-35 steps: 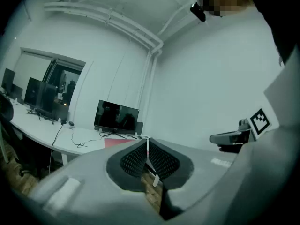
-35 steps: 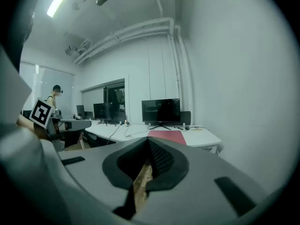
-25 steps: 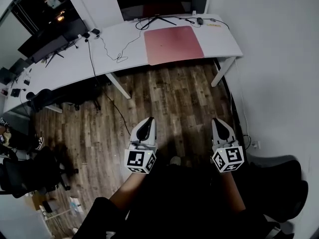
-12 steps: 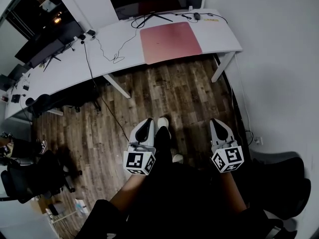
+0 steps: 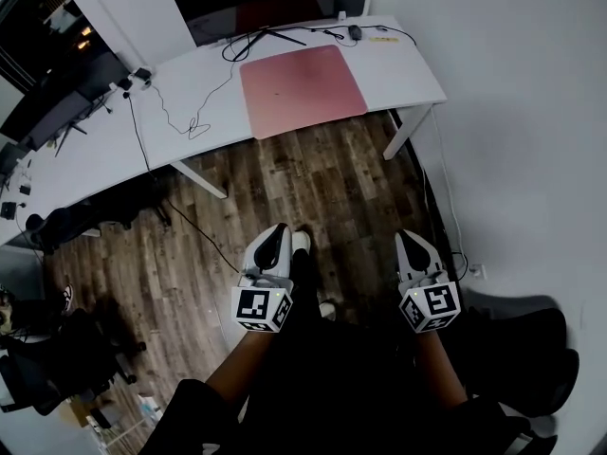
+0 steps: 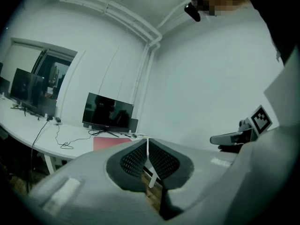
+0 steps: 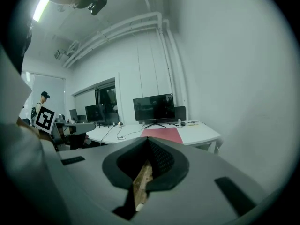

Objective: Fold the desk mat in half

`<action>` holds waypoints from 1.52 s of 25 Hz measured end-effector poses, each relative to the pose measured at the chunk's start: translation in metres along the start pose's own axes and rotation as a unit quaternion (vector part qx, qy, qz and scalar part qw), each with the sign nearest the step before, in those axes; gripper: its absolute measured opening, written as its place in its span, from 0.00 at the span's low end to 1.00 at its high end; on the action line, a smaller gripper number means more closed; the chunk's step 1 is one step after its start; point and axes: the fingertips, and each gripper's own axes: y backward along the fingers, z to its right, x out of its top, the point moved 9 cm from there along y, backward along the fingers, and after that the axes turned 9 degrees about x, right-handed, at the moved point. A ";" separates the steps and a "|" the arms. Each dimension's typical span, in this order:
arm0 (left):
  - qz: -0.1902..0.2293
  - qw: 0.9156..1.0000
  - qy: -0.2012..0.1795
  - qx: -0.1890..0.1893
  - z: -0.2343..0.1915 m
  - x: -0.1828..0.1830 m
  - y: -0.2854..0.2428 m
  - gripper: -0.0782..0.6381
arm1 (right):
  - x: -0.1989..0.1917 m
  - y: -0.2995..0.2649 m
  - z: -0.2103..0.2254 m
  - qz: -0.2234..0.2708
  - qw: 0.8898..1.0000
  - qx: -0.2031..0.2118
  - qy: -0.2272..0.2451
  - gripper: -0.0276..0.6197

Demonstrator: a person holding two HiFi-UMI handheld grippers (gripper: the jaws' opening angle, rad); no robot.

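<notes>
The pink desk mat [image 5: 302, 88] lies flat on the white desk [image 5: 403, 69], in front of a monitor [image 5: 251, 3]. It is far ahead of both grippers, across wooden floor. My left gripper [image 5: 275, 236] and right gripper [image 5: 413, 241] are held side by side over the floor, pointing toward the desk, both shut with nothing between the jaws. The mat shows as a pink strip [image 6: 110, 143] beyond the shut left gripper [image 6: 148, 143] in the left gripper view. In the right gripper view the mat [image 7: 162, 134] lies past the shut right gripper [image 7: 149, 142].
Cables [image 5: 185, 121] and a mouse [image 5: 355, 32] lie on the desk beside the mat. A white wall [image 5: 531, 112] runs along the right. Desk legs [image 5: 403, 136] stand below the mat. More desks and dark chairs [image 5: 43, 368] are at the left.
The desk and mat have shifted left and grown slightly nearer in the head view as the person stepped forward. Both grippers stayed shut and side by side.
</notes>
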 end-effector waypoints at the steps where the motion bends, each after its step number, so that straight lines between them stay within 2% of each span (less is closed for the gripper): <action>1: -0.002 1.000 0.003 0.001 -0.005 0.000 -0.011 0.15 | 0.005 -0.009 0.006 -0.001 1.000 -0.002 0.005 0.04; 6: -0.009 1.000 0.018 0.008 -0.031 0.005 -0.071 0.15 | 0.028 -0.060 0.035 -0.009 1.000 -0.012 0.016 0.04; 11: -0.009 1.000 0.014 -0.008 -0.054 0.021 -0.127 0.15 | 0.048 -0.117 0.052 -0.031 0.999 -0.018 0.022 0.04; 15: -0.020 0.999 0.023 -0.017 -0.078 0.032 -0.168 0.15 | 0.075 -0.163 0.062 -0.026 0.999 -0.026 -0.014 0.04; 19: -0.024 0.999 0.017 -0.027 -0.104 0.049 -0.211 0.15 | 0.099 -0.212 0.072 -0.031 0.999 -0.031 0.028 0.04; 21: -0.025 0.999 0.019 -0.033 -0.119 0.058 -0.233 0.15 | 0.105 -0.234 0.077 -0.036 0.998 -0.035 0.032 0.04; 24: -0.022 0.998 0.044 -0.029 -0.142 0.067 -0.261 0.15 | 0.107 -0.265 0.083 -0.042 0.998 -0.042 0.025 0.04; 32: -0.028 0.998 0.042 -0.033 -0.193 0.072 -0.308 0.15 | 0.121 -0.338 0.082 -0.046 0.998 -0.033 0.018 0.04; 38: -0.037 0.997 0.073 -0.010 -0.215 0.062 -0.309 0.15 | 0.112 -0.356 0.076 -0.084 0.996 -0.018 0.035 0.04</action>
